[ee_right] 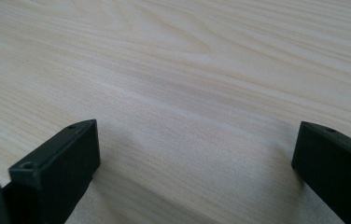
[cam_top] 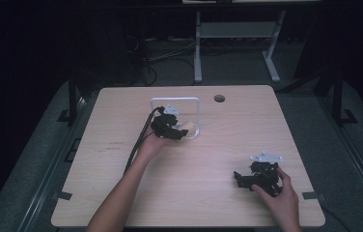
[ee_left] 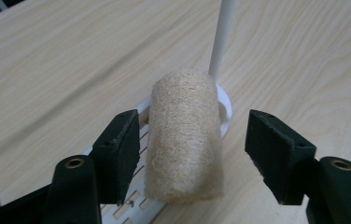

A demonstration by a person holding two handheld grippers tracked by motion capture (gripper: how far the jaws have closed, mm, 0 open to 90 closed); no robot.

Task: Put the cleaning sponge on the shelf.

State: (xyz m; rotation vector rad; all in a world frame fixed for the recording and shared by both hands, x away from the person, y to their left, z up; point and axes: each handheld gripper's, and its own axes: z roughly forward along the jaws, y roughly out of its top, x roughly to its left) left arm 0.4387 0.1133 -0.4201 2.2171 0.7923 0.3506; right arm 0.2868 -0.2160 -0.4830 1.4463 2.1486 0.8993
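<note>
Now over to a pale wooden counter (cam_top: 121, 183), seen from above in a dark room. Left hand-held gripper (cam_top: 177, 131) out at the middle of the counter, parked at the front edge of a white wire rack (cam_top: 196, 108), cable trailing back along the forearm. Up close in the left gripper view: jaws spread apart, a beige loofah roll (ee_left: 185, 135) standing between them. Left jaw close beside the roll, possibly brushing it, hard to say; right jaw clearly off it, with open wood showing in the gap. Nothing gripped, then. Roll sitting on the white slotted base (ee_left: 136, 210) of the rack, just in front of a thin white upright post (ee_left: 221, 42). Same roll showing as a small pale lump (cam_top: 183, 131) at the gripper's tip in the high view.

Over on the right, right hand-held gripper (cam_top: 241, 178) low near the front right of the counter, well apart from the rack, held in the person's right hand (cam_top: 281, 195), grey three-cornered plate on top. Right gripper view: both black jaws flung wide to the frame edges, bare wood grain between them, nothing held.

Further back, a round hole (cam_top: 219, 98) in the counter near the far edge, to the right of the rack. Beyond the counter, white desk legs (cam_top: 198, 48) and a tangle of cables on the floor.
</note>
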